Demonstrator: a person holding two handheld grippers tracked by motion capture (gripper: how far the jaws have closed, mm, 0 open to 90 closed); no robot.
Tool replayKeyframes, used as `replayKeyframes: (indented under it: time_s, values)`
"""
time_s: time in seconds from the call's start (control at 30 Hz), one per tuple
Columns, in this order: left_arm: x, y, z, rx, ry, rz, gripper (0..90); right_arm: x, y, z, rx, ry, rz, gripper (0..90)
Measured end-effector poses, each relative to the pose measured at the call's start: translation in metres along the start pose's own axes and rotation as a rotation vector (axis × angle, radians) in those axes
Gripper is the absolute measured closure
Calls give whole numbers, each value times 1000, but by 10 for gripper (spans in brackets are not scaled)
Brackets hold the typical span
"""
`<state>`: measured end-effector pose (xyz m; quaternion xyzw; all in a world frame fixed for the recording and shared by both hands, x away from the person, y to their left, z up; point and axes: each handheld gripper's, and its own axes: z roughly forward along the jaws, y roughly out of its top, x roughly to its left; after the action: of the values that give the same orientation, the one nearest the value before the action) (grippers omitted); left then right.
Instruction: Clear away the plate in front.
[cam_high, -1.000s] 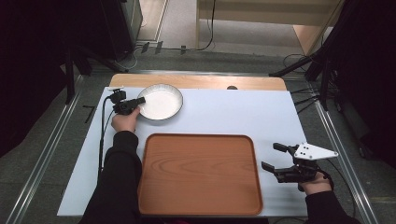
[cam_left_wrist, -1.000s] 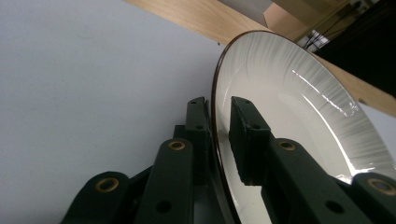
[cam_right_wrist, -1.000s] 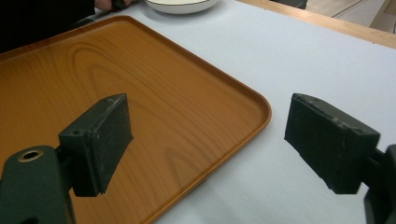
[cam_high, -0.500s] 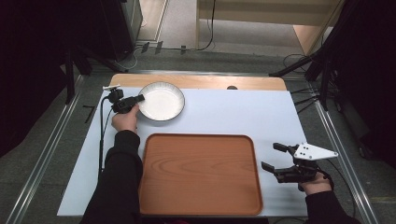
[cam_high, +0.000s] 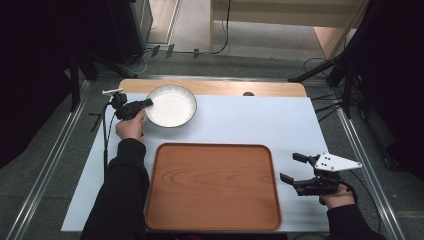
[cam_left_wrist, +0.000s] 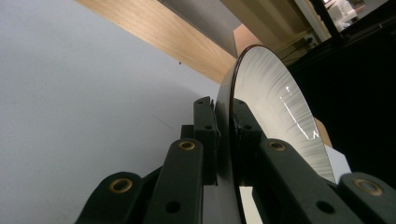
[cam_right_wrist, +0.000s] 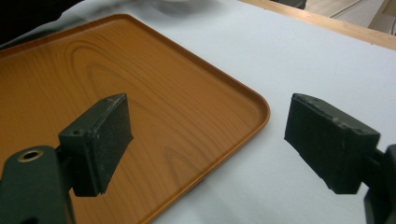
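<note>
A white bowl (cam_high: 172, 106) with a ribbed inside sits at the far left of the white table top. My left gripper (cam_high: 148, 102) reaches in from the bowl's left and is shut on its rim. In the left gripper view the two black pads press on either side of the bowl's (cam_left_wrist: 275, 107) thin wall, at my left gripper (cam_left_wrist: 224, 116). A brown wooden tray (cam_high: 210, 185) lies empty at the near middle. My right gripper (cam_high: 289, 166) rests just right of the tray, open and pointing at it. In the right gripper view, my right gripper (cam_right_wrist: 210, 135) holds nothing, over the tray's (cam_right_wrist: 93, 70) corner.
A strip of bare wooden table (cam_high: 225, 88) runs along the far edge behind the white sheet (cam_high: 260, 120). Cables and dark stands lie on the floor beyond the table. The person's dark sleeves come in from the near edge on both sides of the tray.
</note>
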<state>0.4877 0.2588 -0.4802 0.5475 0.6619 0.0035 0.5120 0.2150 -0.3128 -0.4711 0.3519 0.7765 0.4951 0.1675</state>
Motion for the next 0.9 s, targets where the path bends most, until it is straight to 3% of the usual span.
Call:
replayKeyframes:
  time_s: [0.27, 0.47, 0.6, 0.9]
  values:
    - [-8, 4, -16, 18, -15, -10, 837, 0, 0, 0, 3, 0, 2, 156]
    - [-16, 3, -29, 50, -48, 20, 836, 0, 0, 1, 4, -1, 2, 156]
    - [-21, -3, -37, 54, -54, 48, 836, 0, 0, 1, 3, 0, -2, 156]
    - [-24, -22, -49, 86, -94, 37, 830, 1, 0, 2, 10, 4, 0, 156]
